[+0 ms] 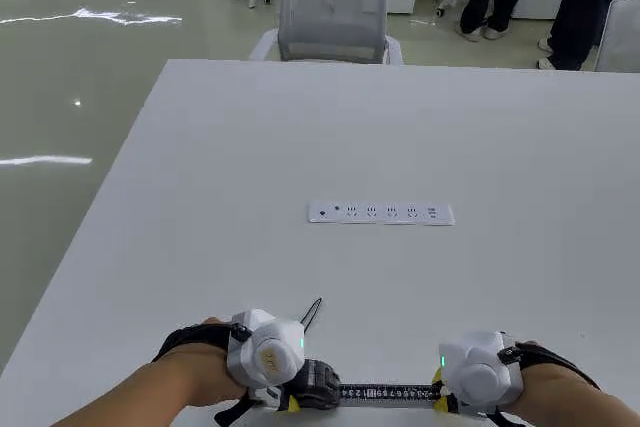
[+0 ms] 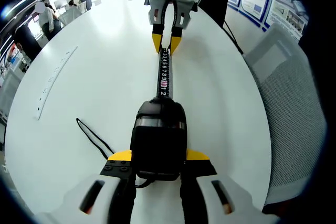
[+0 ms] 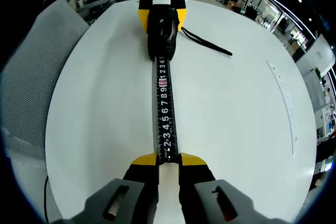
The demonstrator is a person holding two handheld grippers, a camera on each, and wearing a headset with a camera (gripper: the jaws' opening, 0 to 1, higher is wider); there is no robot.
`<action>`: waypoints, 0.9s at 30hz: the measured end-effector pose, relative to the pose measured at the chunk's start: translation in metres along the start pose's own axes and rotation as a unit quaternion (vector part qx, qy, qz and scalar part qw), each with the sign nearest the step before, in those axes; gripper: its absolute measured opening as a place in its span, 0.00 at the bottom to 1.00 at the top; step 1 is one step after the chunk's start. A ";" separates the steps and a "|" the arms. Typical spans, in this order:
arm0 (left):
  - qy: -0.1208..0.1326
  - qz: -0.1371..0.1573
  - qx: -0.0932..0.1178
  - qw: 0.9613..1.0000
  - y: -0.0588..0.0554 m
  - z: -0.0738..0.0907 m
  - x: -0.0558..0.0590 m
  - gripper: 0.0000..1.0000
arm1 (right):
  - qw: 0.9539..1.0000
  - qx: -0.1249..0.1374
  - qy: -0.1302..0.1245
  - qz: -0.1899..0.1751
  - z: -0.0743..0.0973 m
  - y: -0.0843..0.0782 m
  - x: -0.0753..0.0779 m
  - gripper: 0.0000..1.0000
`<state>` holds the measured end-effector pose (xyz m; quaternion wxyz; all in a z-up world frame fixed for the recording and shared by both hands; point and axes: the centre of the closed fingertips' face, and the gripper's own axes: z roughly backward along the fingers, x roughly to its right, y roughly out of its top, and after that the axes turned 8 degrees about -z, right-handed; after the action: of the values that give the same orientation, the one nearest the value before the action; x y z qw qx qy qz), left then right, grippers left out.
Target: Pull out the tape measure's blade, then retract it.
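Note:
The black tape measure case point(image 2: 158, 142) lies on the white table, and my left gripper point(image 2: 157, 157) is shut on its sides. Its black numbered blade point(image 3: 165, 106) runs out flat along the table to my right gripper point(image 3: 168, 159), which is shut on the blade's end. In the head view the case point(image 1: 313, 387) sits by the left gripper point(image 1: 290, 402) near the table's front edge, and the blade point(image 1: 385, 391) spans across to the right gripper point(image 1: 440, 399). A thin black wrist strap point(image 2: 92, 136) trails from the case.
A white power strip point(image 1: 380, 213) lies mid-table beyond the grippers. A grey mesh chair point(image 1: 335, 2) stands at the table's far edge, and people stand behind it at the right. Another mesh chair point(image 2: 296, 108) is close beside the near table edge.

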<state>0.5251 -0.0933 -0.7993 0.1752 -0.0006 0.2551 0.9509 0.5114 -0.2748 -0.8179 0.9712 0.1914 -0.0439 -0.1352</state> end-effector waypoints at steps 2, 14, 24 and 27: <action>-0.001 0.000 -0.001 1.000 0.000 0.000 0.000 0.28 | 1.000 -0.001 -0.001 0.000 0.001 -0.001 0.000 0.12; -0.001 -0.001 0.004 1.000 0.000 -0.001 0.000 0.28 | 1.000 -0.001 -0.001 -0.005 0.003 -0.002 0.000 0.12; -0.004 0.003 0.005 1.000 0.000 -0.001 0.000 0.28 | 1.000 -0.004 0.000 -0.005 0.004 -0.008 0.002 0.12; -0.003 0.004 0.004 1.000 0.000 -0.001 0.000 0.28 | 1.000 -0.007 0.000 -0.006 0.004 -0.010 0.003 0.12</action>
<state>0.5252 -0.0937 -0.8001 0.1722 0.0045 0.2588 0.9505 0.5108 -0.2862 -0.8177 0.9716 0.1848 -0.0416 -0.1416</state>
